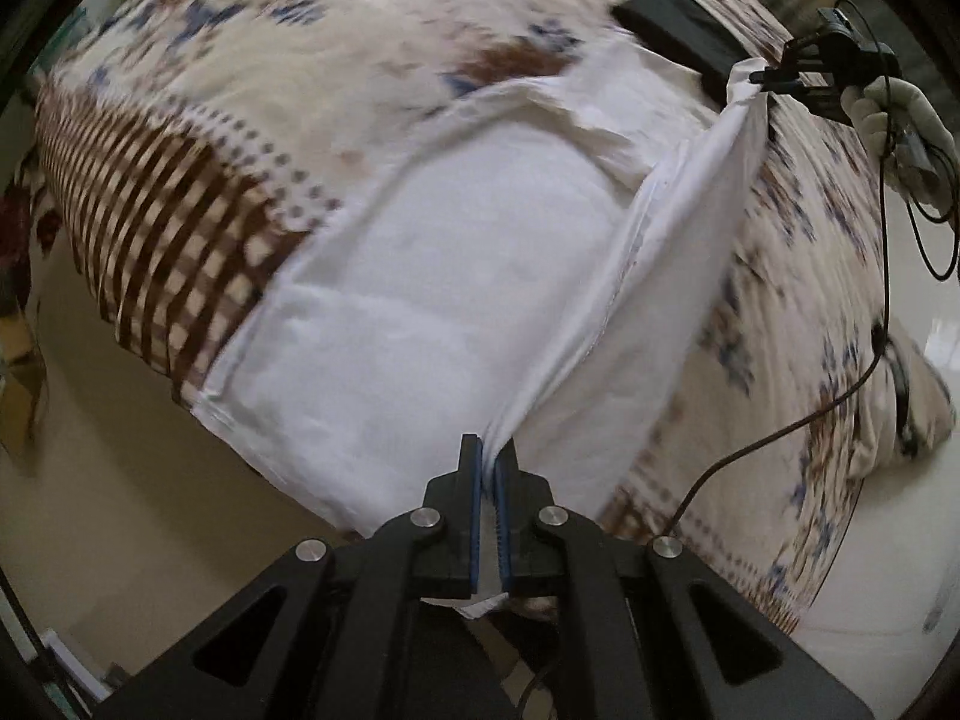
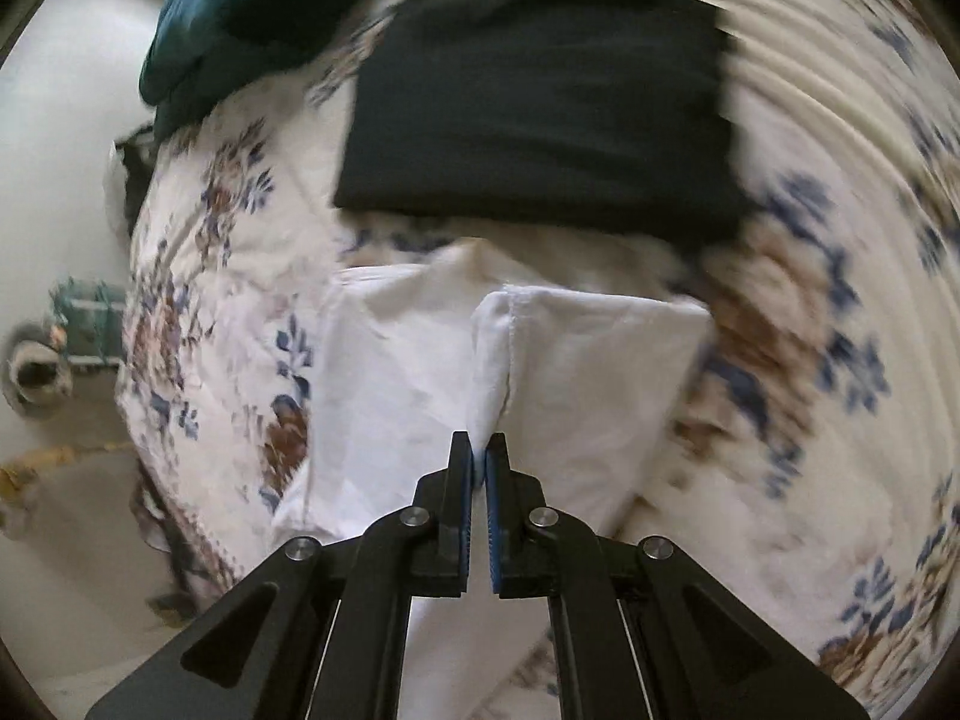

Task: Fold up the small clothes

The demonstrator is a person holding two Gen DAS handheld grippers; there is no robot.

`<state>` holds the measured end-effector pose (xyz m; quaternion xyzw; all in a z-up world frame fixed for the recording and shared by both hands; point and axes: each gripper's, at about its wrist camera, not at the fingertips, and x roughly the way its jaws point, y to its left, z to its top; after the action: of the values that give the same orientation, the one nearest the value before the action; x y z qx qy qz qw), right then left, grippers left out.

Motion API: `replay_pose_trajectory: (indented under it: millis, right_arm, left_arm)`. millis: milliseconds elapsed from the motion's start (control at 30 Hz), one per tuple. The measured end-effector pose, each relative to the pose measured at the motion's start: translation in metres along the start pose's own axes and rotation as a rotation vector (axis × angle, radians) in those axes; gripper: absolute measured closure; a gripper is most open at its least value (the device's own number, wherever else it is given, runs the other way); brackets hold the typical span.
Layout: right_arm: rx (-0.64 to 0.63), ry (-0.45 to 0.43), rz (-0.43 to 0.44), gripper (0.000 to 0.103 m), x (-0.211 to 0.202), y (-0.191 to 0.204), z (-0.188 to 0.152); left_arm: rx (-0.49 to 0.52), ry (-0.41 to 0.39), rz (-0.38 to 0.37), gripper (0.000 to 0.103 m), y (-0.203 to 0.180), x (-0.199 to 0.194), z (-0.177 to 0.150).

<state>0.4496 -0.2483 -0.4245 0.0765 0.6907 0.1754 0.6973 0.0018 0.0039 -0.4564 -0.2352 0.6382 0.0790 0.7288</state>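
A white garment (image 1: 456, 276) lies spread on a flowered bedspread (image 1: 252, 60). My left gripper (image 1: 493, 456) is shut on its near edge and lifts it into a ridge. My right gripper (image 2: 478, 450) is shut on another edge of the white garment (image 2: 576, 348). In the left wrist view the right gripper (image 1: 774, 75) holds the far corner up at the upper right, so one side of the cloth stands raised between both grippers.
A folded black cloth (image 2: 540, 102) lies on the bed beyond the white garment, also in the left wrist view (image 1: 678, 30). A dark teal cloth (image 2: 240, 6) sits at the bed's far left. A cable (image 1: 840, 396) trails over the bed. Pale floor (image 1: 120, 510) surrounds the bed.
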Motion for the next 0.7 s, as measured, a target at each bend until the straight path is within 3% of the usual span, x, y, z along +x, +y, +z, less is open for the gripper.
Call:
replay_pose_trajectory:
  millis: [167, 333, 467, 633, 667, 700]
  right_arm:
    - [-0.037, 0.041, -0.113, 0.099, 0.058, 0.074, 0.023]
    - [-0.068, 0.066, -0.183, 0.099, 0.109, 0.12, 0.038]
    - [-0.056, 0.08, -0.225, 0.099, 0.135, 0.138, 0.048]
    - [-0.021, 0.12, -0.269, 0.097, 0.157, 0.14, 0.052]
    - [-0.006, 0.131, -0.259, 0.095, 0.159, 0.138, 0.051]
    - [0.004, 0.138, -0.245, 0.082, 0.16, 0.138, 0.052]
  left_arm:
    - [-0.052, 0.046, -0.033, 0.101, 0.053, 0.021, 0.025]
    - [-0.057, 0.081, -0.034, 0.101, 0.097, 0.043, 0.047]
    - [-0.036, 0.141, -0.008, 0.101, 0.123, 0.062, 0.055]
    - [-0.031, 0.242, 0.073, 0.1, 0.163, 0.078, 0.04]
    - [-0.044, 0.257, 0.078, 0.1, 0.17, 0.079, 0.037]
    - [-0.064, 0.272, 0.077, 0.1, 0.18, 0.077, 0.034]
